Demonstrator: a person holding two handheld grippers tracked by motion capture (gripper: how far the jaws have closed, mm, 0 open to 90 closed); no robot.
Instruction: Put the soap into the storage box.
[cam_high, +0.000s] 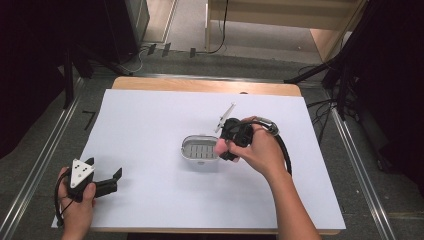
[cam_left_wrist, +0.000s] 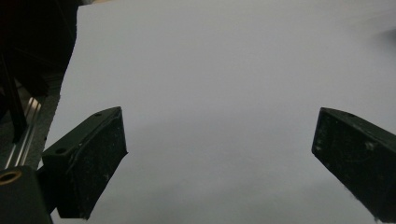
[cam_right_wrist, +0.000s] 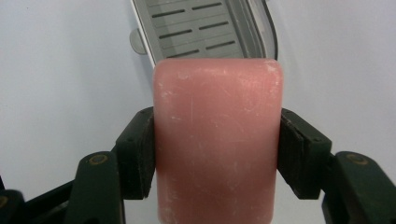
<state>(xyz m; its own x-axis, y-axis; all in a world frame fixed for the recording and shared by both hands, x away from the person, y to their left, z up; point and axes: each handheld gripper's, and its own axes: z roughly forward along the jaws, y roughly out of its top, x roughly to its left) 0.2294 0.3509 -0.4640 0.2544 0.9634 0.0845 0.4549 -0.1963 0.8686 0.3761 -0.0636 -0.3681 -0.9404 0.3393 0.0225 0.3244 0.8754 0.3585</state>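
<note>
A pink bar of soap (cam_right_wrist: 217, 140) sits clamped between the jaws of my right gripper (cam_right_wrist: 217, 151), which is shut on it. In the high view that right gripper (cam_high: 223, 148) hangs at the right rim of a white soap dish (cam_high: 199, 152) with a grey slotted insert (cam_right_wrist: 201, 28), and the soap (cam_high: 220, 146) shows as a small pink patch. The dish lies just beyond the soap in the right gripper view. My left gripper (cam_high: 118, 176) rests near the table's front left corner, open, with nothing between its fingers (cam_left_wrist: 88, 163).
A white sheet (cam_high: 150, 125) covers the wooden table (cam_high: 200, 85). Dark stands and cables (cam_high: 330, 75) line both sides of the floor. A metal rail (cam_high: 35, 170) runs along the left.
</note>
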